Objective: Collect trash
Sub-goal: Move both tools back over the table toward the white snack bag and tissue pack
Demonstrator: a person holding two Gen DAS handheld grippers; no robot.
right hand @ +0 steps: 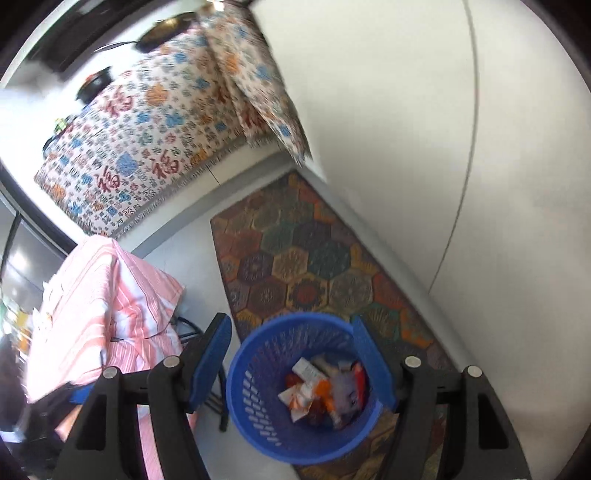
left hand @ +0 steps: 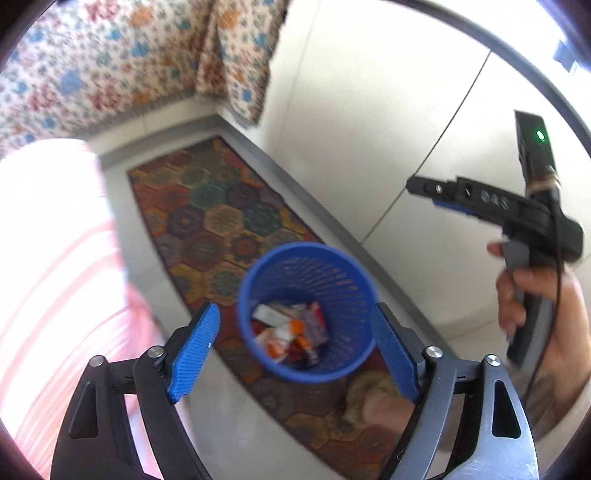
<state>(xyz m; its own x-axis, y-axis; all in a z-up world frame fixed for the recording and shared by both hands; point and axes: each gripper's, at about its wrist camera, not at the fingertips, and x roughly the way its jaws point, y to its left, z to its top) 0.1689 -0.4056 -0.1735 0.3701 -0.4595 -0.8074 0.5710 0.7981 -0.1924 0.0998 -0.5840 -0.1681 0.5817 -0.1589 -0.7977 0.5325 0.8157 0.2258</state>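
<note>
A blue mesh bin [left hand: 295,248] stands on a patterned rug, holding several crumpled wrappers [left hand: 291,332] in white, orange and red. My left gripper [left hand: 296,308] hovers above the bin, open, its blue pads [left hand: 195,350] wide apart with nothing between them. In the right wrist view the same bin [right hand: 251,398] and its wrappers [right hand: 321,395] lie just below my right gripper [right hand: 289,319], also open and holding nothing. The right gripper [left hand: 421,186] also shows side-on at the right of the left wrist view, with a hand [left hand: 535,295] around its handle.
A hexagon-patterned rug [right hand: 295,258] runs along a white wall [right hand: 406,147]. A floral cloth [right hand: 147,147] covers furniture at the back, with dark pans [right hand: 162,33] on top. A pink striped cloth [right hand: 103,314] drapes a chair at the left. A tan fuzzy slipper [left hand: 369,395] lies beside the bin.
</note>
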